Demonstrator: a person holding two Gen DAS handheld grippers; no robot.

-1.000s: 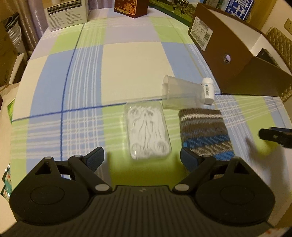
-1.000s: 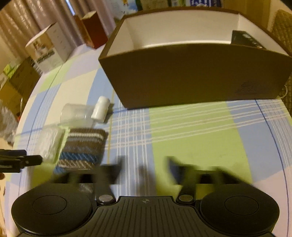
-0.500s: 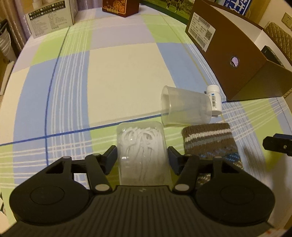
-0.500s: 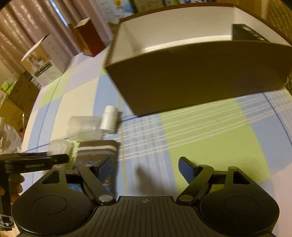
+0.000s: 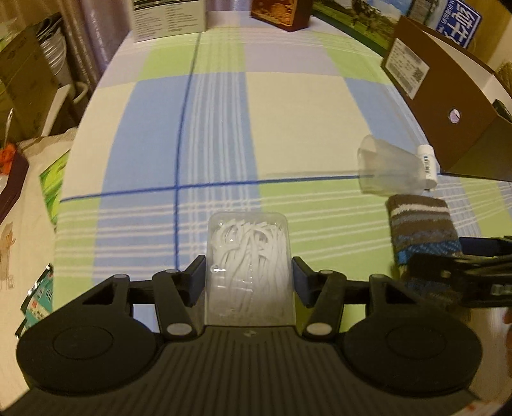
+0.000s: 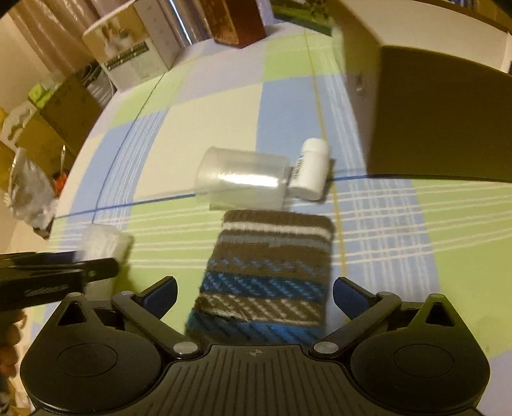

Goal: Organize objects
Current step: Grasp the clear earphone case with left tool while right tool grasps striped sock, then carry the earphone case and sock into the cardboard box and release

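The left gripper (image 5: 248, 281) straddles the clear box (image 5: 249, 265), pads not quite touching; squeeze evenly. The right gripper (image 6: 254, 296) gapes around the knitted pouch (image 6: 265, 272); centre first.

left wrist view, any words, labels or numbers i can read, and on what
None can be read.
White printed label on the brown cardboard box: too small.
Barcode sticker on the small white plastic bottle: blurred.
White carton print: blurred.
Blue sign with white characters: cut off.
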